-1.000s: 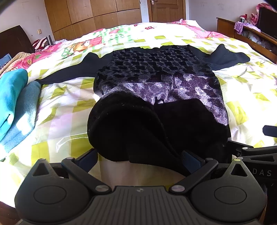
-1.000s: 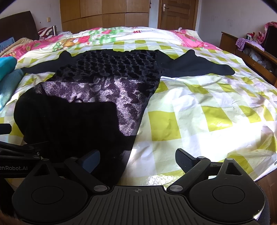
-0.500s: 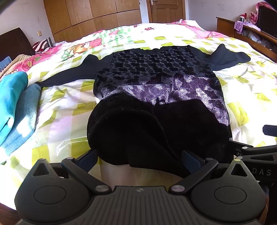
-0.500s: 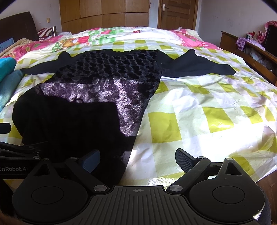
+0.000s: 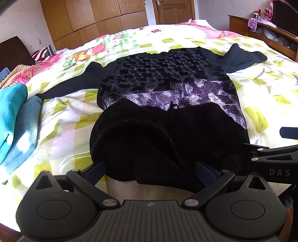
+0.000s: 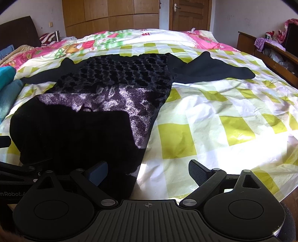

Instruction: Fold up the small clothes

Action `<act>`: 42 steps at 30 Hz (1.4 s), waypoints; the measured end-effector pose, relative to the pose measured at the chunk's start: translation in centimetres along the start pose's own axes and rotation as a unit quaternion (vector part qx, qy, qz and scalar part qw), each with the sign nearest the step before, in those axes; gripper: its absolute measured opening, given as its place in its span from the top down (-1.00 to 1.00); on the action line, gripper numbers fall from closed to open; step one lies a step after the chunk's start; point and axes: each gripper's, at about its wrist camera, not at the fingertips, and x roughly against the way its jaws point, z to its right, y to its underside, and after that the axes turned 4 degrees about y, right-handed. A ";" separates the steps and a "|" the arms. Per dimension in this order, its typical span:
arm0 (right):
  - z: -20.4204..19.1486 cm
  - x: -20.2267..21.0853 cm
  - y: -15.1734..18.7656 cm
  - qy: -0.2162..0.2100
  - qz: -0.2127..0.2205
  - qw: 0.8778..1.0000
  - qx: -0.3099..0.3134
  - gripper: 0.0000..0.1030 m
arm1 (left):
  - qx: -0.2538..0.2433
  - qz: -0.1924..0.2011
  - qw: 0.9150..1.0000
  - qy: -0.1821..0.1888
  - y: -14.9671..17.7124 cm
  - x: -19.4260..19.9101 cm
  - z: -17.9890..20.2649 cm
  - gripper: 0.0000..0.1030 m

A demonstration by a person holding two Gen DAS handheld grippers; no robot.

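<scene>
Counts, both wrist views:
- 1 black velvet top [image 5: 163, 80], 2 sleeves spread out
- 1 bed with checked yellow-green sheet [image 6: 214, 115]
- 1 cartoon-print quilt [image 6: 104, 40] at the far side
- 2 folded teal blankets [image 5: 16, 115], stacked at the left edge
- 2 grippers: left gripper [image 5: 149, 170], right gripper [image 6: 148, 172], 2 fingers each, spread apart
- 1 wooden door [image 6: 184, 14]
- 1 wood-panelled wardrobe [image 6: 109, 15]
- 1 striped pillow [image 5: 40, 55]

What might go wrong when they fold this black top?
The top hangs over the bed edge, so it may slide off when pulled. Both grippers, left and right, are open and hold nothing, so a grab may catch the sheet too. The spread sleeves may bunch.
</scene>
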 end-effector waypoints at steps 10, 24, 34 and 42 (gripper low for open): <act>1.0 -1.9 -1.0 -0.012 -0.012 1.000 -0.012 -0.68 | 0.005 0.003 1.000 -0.004 -1.1 -0.5 -1.1 -1.00; 1.9 -4.8 -2.7 -0.066 -0.050 0.995 -0.050 -0.21 | 0.025 0.002 1.000 0.017 -2.7 -1.3 -2.4 -1.00; 3.3 -4.8 -4.5 -0.060 -0.043 0.996 -0.043 0.85 | 0.003 0.003 0.999 0.033 -3.5 -1.8 -1.0 -1.00; 4.9 -5.5 -5.6 -0.019 -0.046 0.999 -0.007 0.83 | -0.012 -0.014 0.997 0.070 -3.9 -3.5 0.8 -1.00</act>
